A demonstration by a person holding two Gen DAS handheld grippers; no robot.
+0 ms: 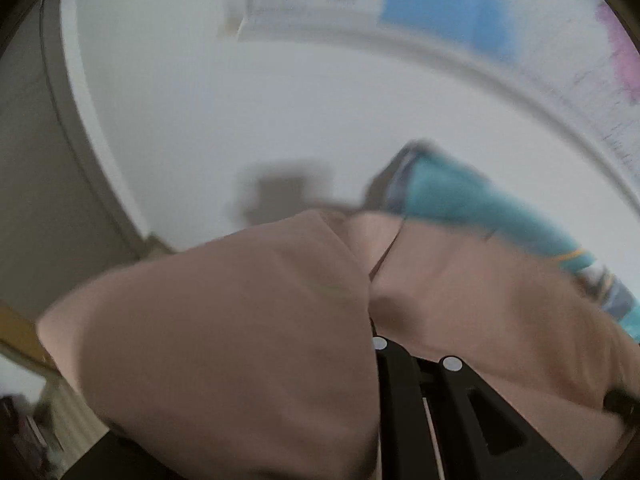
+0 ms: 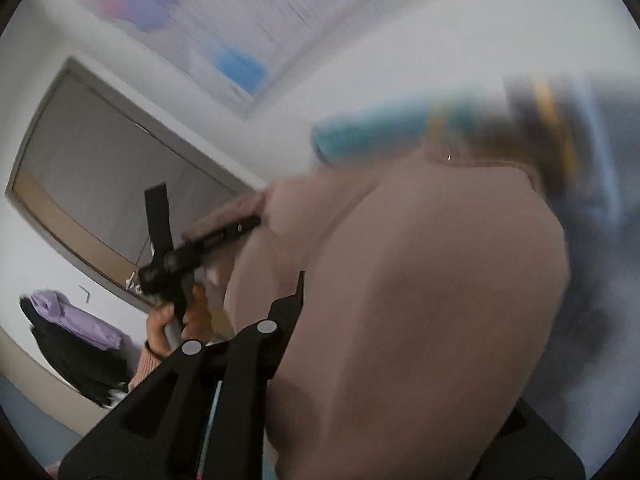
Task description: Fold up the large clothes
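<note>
The beige garment (image 1: 248, 320) fills the lower half of both wrist views, bunched and draped over the tongs, lifted above the white desk (image 1: 240, 112). In the left wrist view it hangs in two lobes with a dark seam between them, and the left tongs (image 1: 374, 320) run up under the cloth; their tips are buried in the fabric and, as far as can be told, clamped together on it. In the right wrist view the same garment (image 2: 420, 300) billows over the right tongs (image 2: 298, 280), whose one visible finger (image 2: 298, 292) lies against the cloth; the other is hidden, so whether they pinch it cannot be told. That view also shows the left tongs (image 2: 256, 222) from the side, gripping a fold of the garment, held by a hand (image 2: 160, 328). Beyond the garment lies a teal cloth (image 1: 480, 204) on the desk. Further off, blurred, a colourful poster (image 2: 192, 4), and purple clothing (image 2: 76, 316) over dark clothing
</note>
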